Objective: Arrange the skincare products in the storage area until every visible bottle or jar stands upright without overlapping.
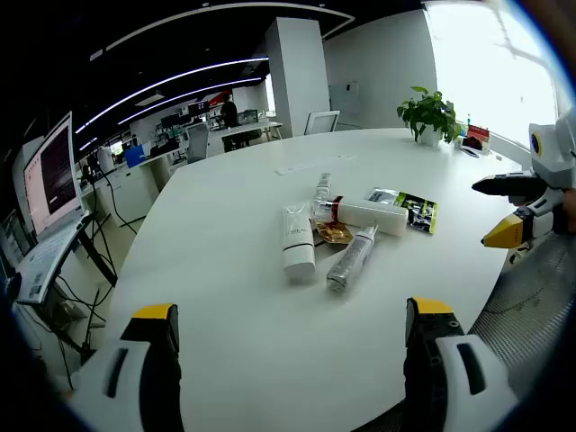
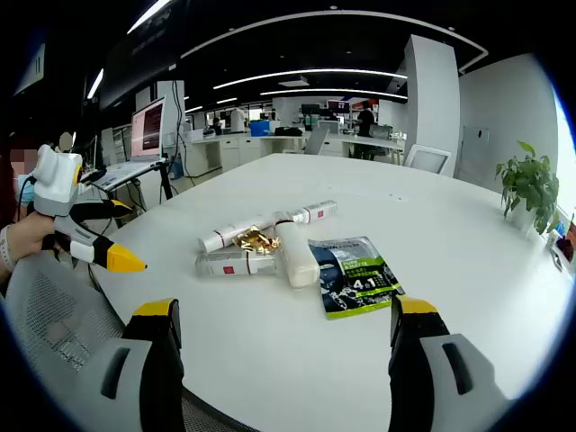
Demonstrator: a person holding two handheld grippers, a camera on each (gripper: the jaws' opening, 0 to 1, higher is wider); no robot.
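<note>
Several skincare products lie flat in a loose heap on the white table (image 1: 225, 225). There is a white tube (image 1: 299, 238), a silvery tube (image 1: 351, 257), a white bottle with a red band (image 1: 364, 214), a small clear bottle (image 1: 323, 187), a gold packet (image 1: 333, 234) and a green-and-black sachet (image 1: 407, 207). The right gripper view shows the white tube (image 2: 297, 254), the sachet (image 2: 354, 274) and the silvery tube (image 2: 236, 263). My left gripper (image 1: 292, 310) is open and short of the heap. My right gripper (image 2: 284, 308) is also open, empty, near the table edge.
A potted plant (image 1: 430, 115) stands at the table's far edge. A monitor on a stand (image 1: 54, 171) is off to one side. A grey mesh chair (image 2: 54, 315) sits by the table edge. Office desks fill the background.
</note>
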